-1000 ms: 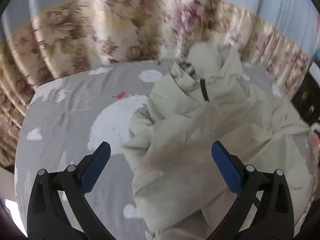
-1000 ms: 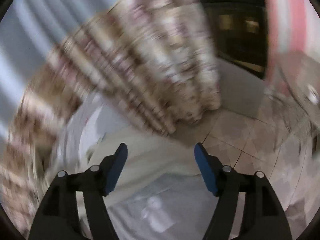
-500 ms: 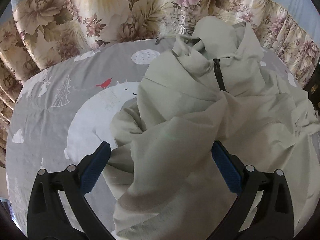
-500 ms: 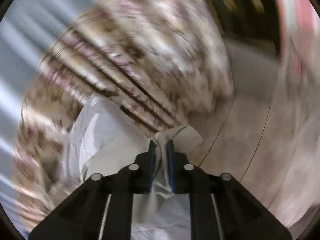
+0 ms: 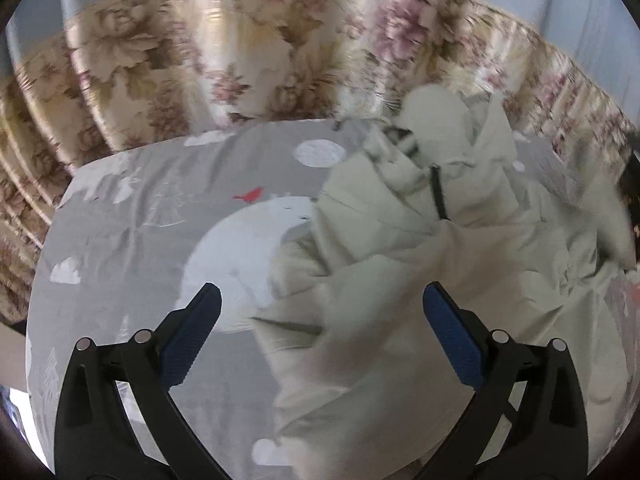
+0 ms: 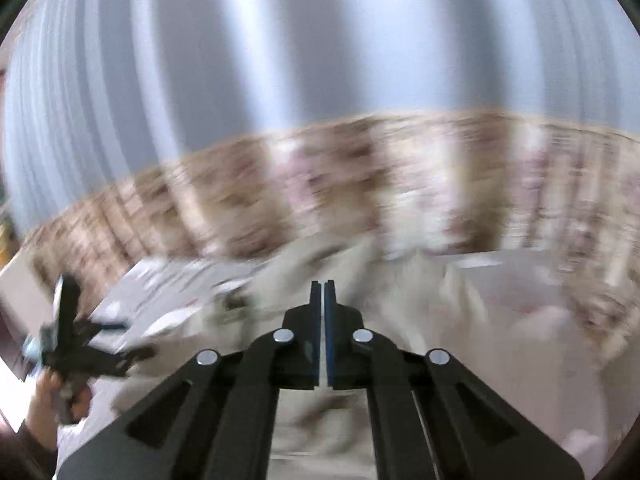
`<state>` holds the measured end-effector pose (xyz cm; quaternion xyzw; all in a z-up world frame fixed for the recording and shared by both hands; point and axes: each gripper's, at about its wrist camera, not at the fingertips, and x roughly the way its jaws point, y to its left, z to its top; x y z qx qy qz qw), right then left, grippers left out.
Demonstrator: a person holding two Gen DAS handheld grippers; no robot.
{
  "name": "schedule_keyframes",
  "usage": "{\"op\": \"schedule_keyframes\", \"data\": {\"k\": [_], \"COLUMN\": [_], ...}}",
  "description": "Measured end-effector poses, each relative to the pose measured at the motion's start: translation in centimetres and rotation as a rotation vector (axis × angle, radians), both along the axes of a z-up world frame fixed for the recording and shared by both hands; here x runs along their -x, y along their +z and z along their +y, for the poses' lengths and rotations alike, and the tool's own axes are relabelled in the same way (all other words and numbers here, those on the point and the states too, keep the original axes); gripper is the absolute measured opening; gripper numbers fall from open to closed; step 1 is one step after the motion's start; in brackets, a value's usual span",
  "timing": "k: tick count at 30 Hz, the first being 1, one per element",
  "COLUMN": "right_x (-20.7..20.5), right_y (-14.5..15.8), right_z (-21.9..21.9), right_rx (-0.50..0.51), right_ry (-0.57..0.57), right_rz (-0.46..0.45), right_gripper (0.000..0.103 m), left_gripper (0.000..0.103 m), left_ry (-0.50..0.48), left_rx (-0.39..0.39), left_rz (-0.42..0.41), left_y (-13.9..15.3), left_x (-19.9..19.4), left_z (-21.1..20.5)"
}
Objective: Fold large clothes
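Note:
A large pale green garment [image 5: 420, 264] with a dark zip lies crumpled on the right half of a grey printed cloth [image 5: 160, 208] over a table. My left gripper [image 5: 320, 312] is open and empty, held above the garment's near left edge. My right gripper [image 6: 323, 286] has its jaws pressed together; in the blurred right wrist view the pale garment [image 6: 404, 300] lies below and beyond it, and I cannot tell whether fabric is pinched between the fingers. The left gripper [image 6: 92, 344] shows at the lower left of the right wrist view.
Floral curtains [image 5: 240, 52] hang right behind the table. Pale blue drapes [image 6: 320, 48] rise above them. The grey cloth carries a white bear and a red bird print [image 5: 250, 195]. The table's left edge [image 5: 44, 248] curves away.
The right gripper went from open to shut and has swung round toward the curtains. The left gripper stayed open and has pulled back from the garment, which has shifted a little.

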<state>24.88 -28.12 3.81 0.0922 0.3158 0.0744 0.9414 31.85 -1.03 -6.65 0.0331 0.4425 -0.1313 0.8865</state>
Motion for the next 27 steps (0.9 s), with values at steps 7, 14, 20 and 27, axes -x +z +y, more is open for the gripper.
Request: {"op": "schedule_keyframes", "data": {"k": [7,14,20,27], "right_x": [-1.0,2.5,2.0,-1.3], "right_y": [-8.5,-2.2,-5.5,-12.7], "right_z": [6.6,-7.3,-12.2,-10.7], "right_rx": [0.027,0.136,0.167,0.262], "right_ry": [0.177,-0.212,-0.214,-0.111], "right_rz": [0.292,0.203,0.291,0.464], "right_gripper": [0.019,0.068,0.069,0.019], "left_gripper": [0.100,0.100,0.100,0.100], "left_ry": [0.034,-0.016,-0.044,-0.055], "left_rx": [-0.002,-0.001,-0.001,-0.078], "left_rz": [0.024,0.012,0.044,0.020], "left_y": [-0.8,0.0,-1.1,-1.3], "left_x": [0.8,0.8,0.7,1.2], "left_z": [2.7,0.7,-1.3,-1.6]}}
